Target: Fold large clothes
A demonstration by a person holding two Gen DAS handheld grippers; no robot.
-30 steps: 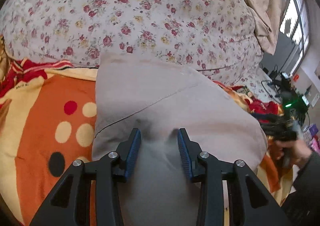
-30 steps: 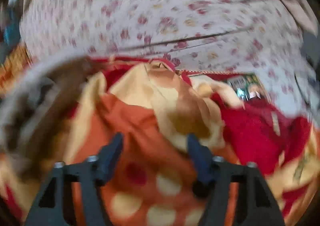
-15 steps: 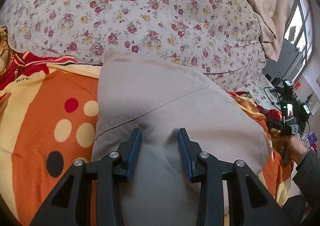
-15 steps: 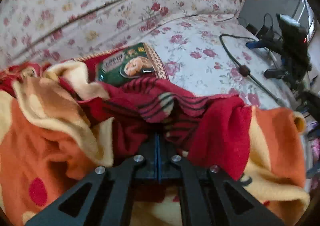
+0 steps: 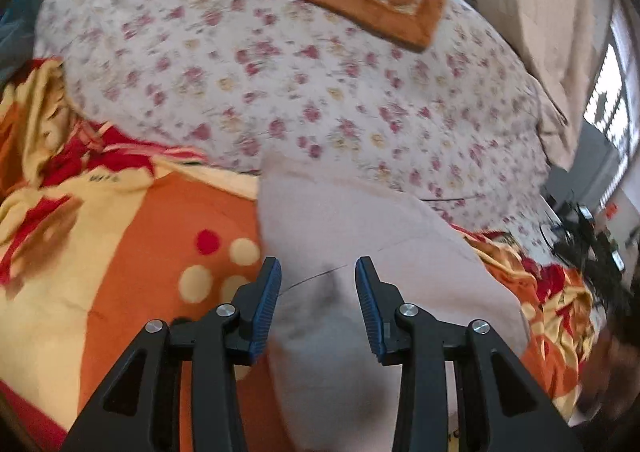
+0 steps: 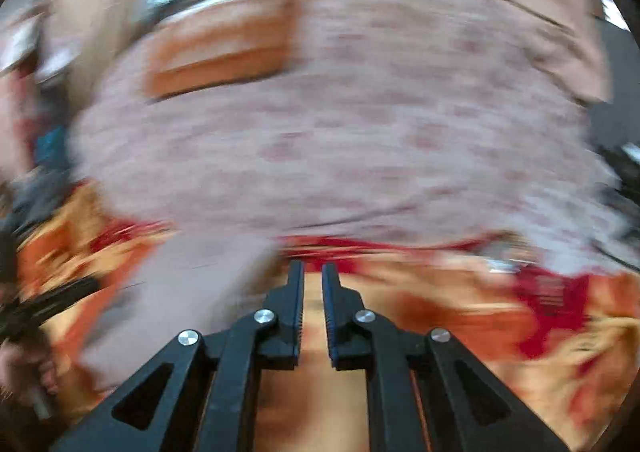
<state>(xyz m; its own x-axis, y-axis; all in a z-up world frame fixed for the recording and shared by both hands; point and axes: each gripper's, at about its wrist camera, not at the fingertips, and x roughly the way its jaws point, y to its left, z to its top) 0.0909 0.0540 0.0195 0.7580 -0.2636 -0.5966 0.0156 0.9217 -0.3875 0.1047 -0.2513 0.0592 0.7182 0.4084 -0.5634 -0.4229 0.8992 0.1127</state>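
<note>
My left hand-held gripper (image 5: 318, 306) holds a fold of the grey garment (image 5: 360, 236) between its blue pads, and the cloth lies on the orange dotted blanket (image 5: 120, 252) in front of the floral bedcover (image 5: 280, 91). My right hand-held gripper (image 6: 311, 316) has its jaws opening slightly, only a narrow gap, nothing between them, above the blanket
</note>
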